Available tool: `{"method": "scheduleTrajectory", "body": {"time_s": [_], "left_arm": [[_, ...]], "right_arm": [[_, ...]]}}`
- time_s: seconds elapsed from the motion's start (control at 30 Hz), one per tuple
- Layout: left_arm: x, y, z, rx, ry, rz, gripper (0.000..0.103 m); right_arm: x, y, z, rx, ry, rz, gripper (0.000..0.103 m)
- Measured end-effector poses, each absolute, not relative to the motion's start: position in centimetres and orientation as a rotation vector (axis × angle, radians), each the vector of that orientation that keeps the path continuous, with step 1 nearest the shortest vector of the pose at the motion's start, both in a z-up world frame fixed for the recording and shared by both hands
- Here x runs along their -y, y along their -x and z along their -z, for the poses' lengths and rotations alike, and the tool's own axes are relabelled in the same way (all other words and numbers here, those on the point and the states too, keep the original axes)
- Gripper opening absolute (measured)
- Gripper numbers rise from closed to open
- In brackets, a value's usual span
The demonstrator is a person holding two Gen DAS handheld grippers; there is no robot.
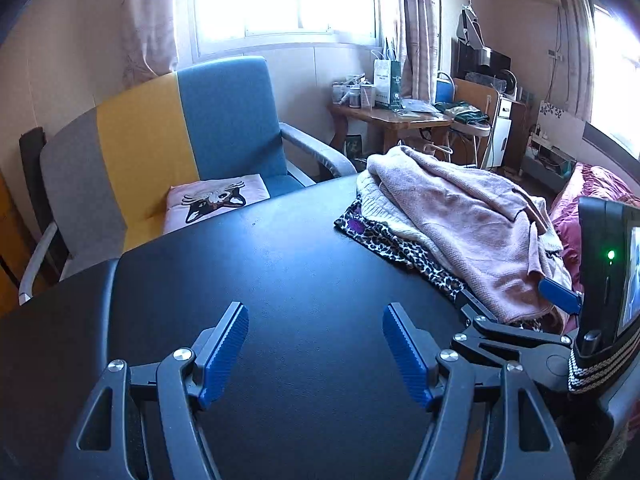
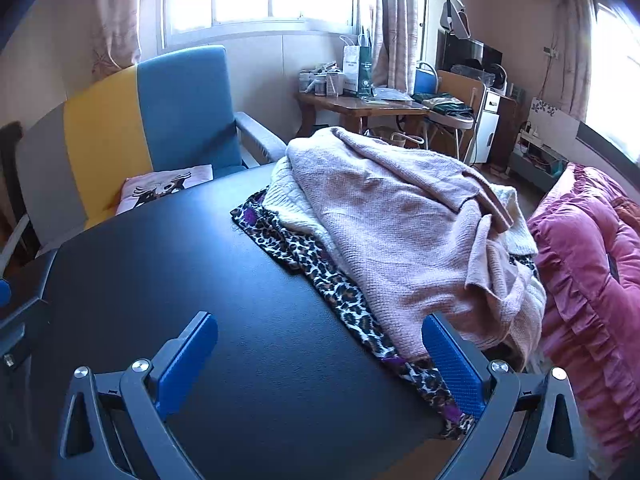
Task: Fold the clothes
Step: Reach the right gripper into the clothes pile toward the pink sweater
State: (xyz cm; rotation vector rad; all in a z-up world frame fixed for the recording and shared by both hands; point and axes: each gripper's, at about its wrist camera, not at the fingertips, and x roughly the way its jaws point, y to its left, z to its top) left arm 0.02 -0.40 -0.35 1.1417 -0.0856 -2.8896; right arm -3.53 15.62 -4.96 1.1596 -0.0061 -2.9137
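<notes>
Nothing has been folded yet, to judge by the heap: the clothes sit piled on the right side of the black table (image 1: 280, 264), leaving the near and left part bare, presumably kept free as the folding surface. On top lies a pink knit sweater (image 2: 400, 240), crumpled and draped over a cream knit garment (image 2: 292, 204), and under both a leopard-print garment (image 2: 320, 276) spreads flat, its edge running toward the near right corner of the table. The left gripper (image 1: 316, 352) hovers over the bare tabletop with its blue pads wide apart and nothing between them, well clear of the pile. The right gripper (image 2: 320, 364) is likewise spread open and empty; its right pad sits just in front of the sweater's hem and over the leopard print, though whether it touches the cloth is hard to tell through the fisheye. That placement suggests the right side is lined up to take the top sweater first. Beyond the table stands a blue, yellow and grey armchair (image 1: 180, 132), and a pink quilt (image 2: 592, 280) lies to the far right.
</notes>
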Motion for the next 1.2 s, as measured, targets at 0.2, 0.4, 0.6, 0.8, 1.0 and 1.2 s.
{"method": "scheduleTrajectory", "body": {"time_s": [0.2,0.4,0.6,0.8,1.0,1.2], "left_arm": [[1.5,-0.2,1.8,0.051,-1.155,2.872,0.071],[4.7,-0.8,7.7,0.055,-1.274,2.785,0.071],[8.4,-1.8,13.0,0.042,-1.356,2.672,0.071],[12.4,-3.9,15.4,-0.133,-1.294,2.738,0.077],[12.8,-4.2,16.5,-0.121,-1.295,2.819,0.101],[13.0,-4.4,16.2,-0.110,-1.295,2.841,0.103]], "right_arm": [[-15.0,3.5,5.5,-0.033,-1.140,2.891,0.103],[-16.6,3.6,7.9,0.212,-1.087,2.617,0.103],[-21.2,5.1,9.4,0.412,-1.062,2.599,0.103],[-27.8,8.7,7.7,0.588,-1.015,2.744,0.103],[-34.1,11.6,6.8,0.830,-0.941,2.795,0.103],[-37.3,14.3,6.3,1.037,-0.799,2.701,0.103]]}}
